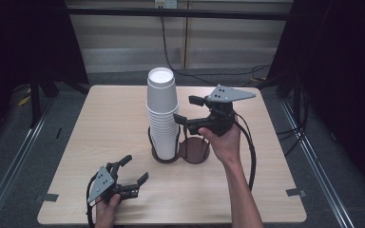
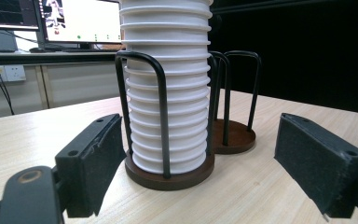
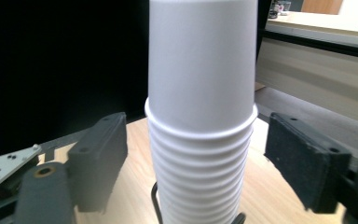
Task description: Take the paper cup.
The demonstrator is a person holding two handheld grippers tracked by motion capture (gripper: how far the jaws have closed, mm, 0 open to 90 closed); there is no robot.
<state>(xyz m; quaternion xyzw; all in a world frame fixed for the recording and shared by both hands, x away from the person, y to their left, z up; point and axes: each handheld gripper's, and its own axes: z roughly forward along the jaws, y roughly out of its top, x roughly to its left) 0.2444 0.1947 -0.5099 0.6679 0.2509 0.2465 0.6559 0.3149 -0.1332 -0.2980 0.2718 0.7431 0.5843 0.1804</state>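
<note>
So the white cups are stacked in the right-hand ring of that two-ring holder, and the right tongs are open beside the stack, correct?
Not quite. The stack of white cups stands in the left-hand ring of the holder; the right-hand ring has nothing in it, as the high view shows. The rest holds: the right tongs are open beside the stack.
</note>
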